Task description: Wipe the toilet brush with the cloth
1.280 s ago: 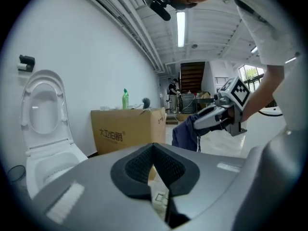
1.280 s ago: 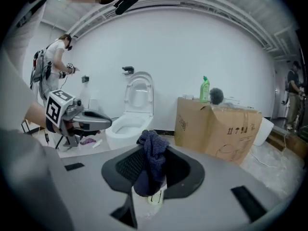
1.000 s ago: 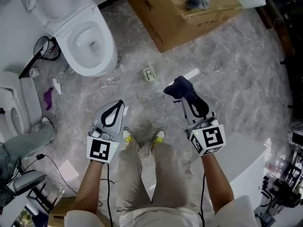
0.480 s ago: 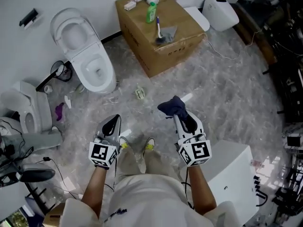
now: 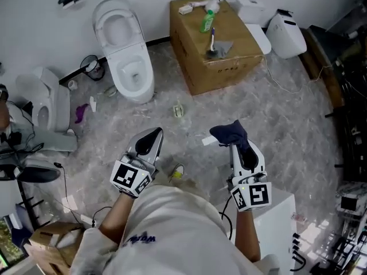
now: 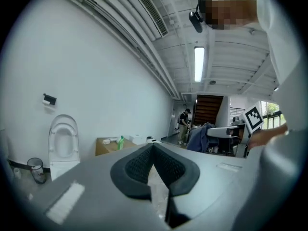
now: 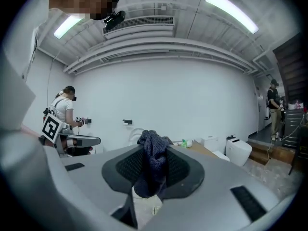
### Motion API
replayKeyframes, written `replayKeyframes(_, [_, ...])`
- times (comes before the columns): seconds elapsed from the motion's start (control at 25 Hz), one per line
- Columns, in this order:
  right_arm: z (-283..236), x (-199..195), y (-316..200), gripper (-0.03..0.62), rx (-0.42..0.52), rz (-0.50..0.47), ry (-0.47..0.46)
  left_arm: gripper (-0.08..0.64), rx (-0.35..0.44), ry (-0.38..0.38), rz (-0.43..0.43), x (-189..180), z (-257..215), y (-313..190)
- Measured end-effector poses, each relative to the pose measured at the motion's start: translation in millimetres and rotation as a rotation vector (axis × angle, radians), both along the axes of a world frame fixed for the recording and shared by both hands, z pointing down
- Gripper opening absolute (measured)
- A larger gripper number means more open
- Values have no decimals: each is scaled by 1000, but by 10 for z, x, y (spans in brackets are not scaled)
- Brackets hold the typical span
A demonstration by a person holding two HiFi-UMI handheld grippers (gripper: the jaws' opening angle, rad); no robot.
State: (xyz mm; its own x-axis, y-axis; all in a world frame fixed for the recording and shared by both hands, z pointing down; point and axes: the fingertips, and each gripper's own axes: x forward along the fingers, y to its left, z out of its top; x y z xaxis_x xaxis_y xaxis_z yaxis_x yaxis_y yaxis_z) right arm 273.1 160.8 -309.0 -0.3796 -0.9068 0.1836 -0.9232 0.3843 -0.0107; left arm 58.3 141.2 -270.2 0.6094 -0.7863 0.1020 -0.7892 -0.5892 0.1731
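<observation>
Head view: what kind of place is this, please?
Probably a staged test space rather than a real bathroom: several toilets stand about the floor, and a cardboard box holds the toilet brush and a green bottle.

The toilet brush [image 5: 212, 43] is too small for detail; part of the cloth [image 7: 153, 163] is hidden inside the right claw [image 7: 153, 149].

1 toilet brush [image 5: 211, 43], 1 green btl [image 5: 207, 22]
</observation>
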Motion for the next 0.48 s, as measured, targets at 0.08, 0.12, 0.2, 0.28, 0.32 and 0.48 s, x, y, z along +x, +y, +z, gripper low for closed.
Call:
replayKeyframes(0.08, [-5,-46,-54,103,24,0,-19,-3,38,-50,24,65,-136,5])
replayKeyframes(0.12, [6,-84,-78,103,29,-4,-34,-3,55,-86,29,93,-183,-5])
replayKeyframes(0.2, [46,-172,-93,103,37,-22,-56,-3,81,-153,22,125,-245,-36])
replayKeyframes(0.28, [79,-219,-96,103,41,-29,-61,-3,102,-191,15,150,-294,-66])
replayKeyframes(0.32, [94,-236,-103,101,40,-28,-66,-3,114,-192,26,165,-330,-63])
replayKeyframes(0.48, [136,-332,-143,98,43,-42,-50,-3,168,-172,94,206,-502,27])
